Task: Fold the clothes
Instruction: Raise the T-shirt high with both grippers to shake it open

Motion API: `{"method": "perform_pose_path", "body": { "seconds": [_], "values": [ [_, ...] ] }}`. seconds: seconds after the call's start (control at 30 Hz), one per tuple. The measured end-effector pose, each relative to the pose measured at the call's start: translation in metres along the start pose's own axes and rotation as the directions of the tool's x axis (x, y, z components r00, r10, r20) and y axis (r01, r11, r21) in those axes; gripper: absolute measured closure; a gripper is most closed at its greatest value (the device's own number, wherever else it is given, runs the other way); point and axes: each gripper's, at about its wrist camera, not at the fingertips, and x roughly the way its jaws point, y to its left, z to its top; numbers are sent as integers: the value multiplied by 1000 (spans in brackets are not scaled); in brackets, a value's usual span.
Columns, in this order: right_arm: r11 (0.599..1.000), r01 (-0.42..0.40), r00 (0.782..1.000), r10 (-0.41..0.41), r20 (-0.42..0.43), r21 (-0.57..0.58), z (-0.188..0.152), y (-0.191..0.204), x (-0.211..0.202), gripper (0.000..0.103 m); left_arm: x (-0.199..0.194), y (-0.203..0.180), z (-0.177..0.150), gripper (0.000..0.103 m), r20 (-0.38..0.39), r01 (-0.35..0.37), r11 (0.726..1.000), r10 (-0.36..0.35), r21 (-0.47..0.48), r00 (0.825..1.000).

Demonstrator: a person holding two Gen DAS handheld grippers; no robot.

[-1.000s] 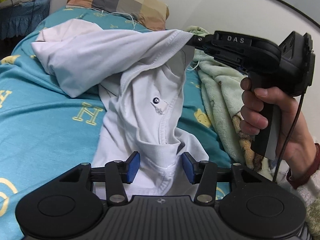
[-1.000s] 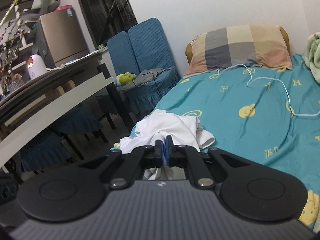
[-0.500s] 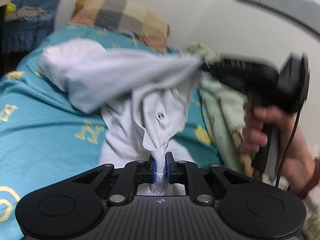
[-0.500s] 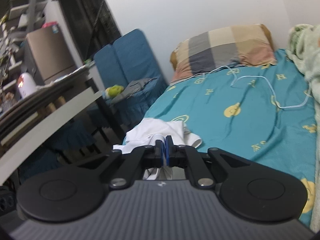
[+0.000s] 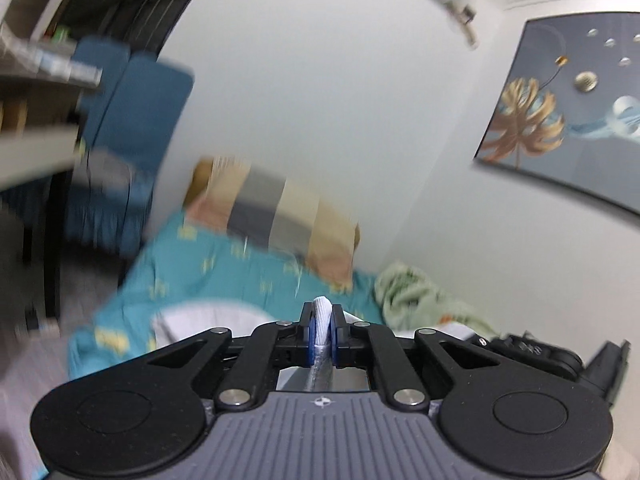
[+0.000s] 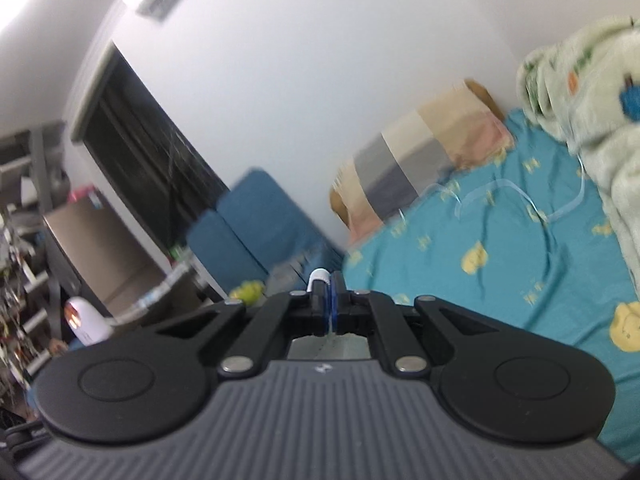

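Left gripper [image 5: 321,330] is pinched on a fold of white shirt [image 5: 321,308], the cloth bulging up between its blue pads. Right gripper [image 6: 326,304] is pressed together on another bit of the same shirt, a white loop showing at its tips. More shirt lies bunched on the teal bed [image 5: 224,276] below the left gripper. The checked pillow [image 5: 276,216] sits at the bed's far end, the green blanket [image 6: 580,92] along its right side.
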Motion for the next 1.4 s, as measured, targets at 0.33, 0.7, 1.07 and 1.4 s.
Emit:
{"method": "perform_pose_path", "body": {
  "seconds": [0.33, 0.7, 1.07, 1.4],
  "values": [
    [983, -140, 955, 166, 246, -120, 120, 139, -89, 99, -98, -98, 149, 96, 245, 72, 992, -96, 107, 965],
    [939, -101, 893, 231, 387, -328, 181, 252, -212, 99, -230, -190, 218, 96, 367, 132, 976, -187, 170, 911],
    [917, -6, 872, 201, 447, -400, 179, 277, -258, 99, -284, -245, 245, 96, 434, 74, 974, -163, 216, 886],
    [929, 65, 921, 85, 380, -365, 157, 225, -177, 99, -141, -196, 193, 96, 358, 7, 984, -72, 179, 931]
  ]
}}
